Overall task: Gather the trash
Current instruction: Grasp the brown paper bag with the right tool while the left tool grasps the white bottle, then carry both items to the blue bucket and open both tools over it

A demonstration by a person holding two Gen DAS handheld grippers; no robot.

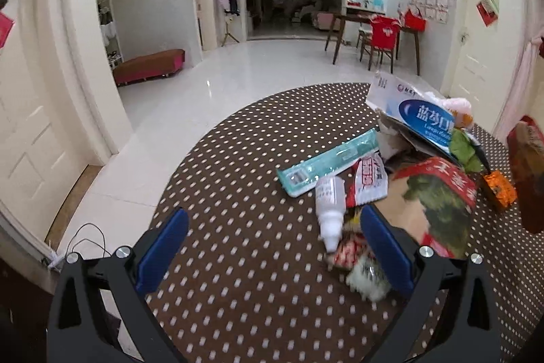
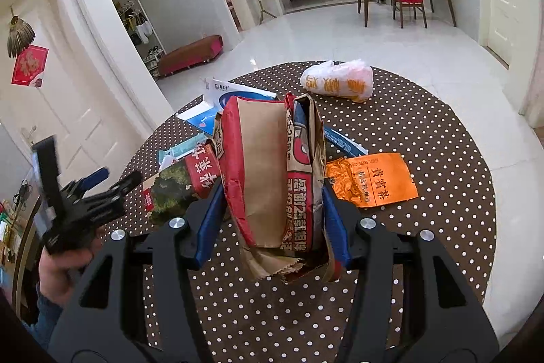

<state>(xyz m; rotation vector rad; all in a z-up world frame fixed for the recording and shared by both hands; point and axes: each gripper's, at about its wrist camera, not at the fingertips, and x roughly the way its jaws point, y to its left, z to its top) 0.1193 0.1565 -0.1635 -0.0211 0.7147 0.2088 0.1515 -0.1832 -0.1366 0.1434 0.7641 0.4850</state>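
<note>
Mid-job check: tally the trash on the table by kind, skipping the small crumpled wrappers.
Paper bag: 1, between the right fingers
Plastic bag: 1
Cardboard boxes: 2, blue-white box and red-green box
White bottle: 1
Teal long pack: 1
Orange tea pouch: 1
Red-white sachet: 1
Total: 8

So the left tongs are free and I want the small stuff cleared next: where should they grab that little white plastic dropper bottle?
Grip the small white plastic dropper bottle across its wider labelled body, coming from above. It lies flat on the dotted tablecloth, its cap pointing toward the open left tongs, and wrappers crowd its right side.
</note>
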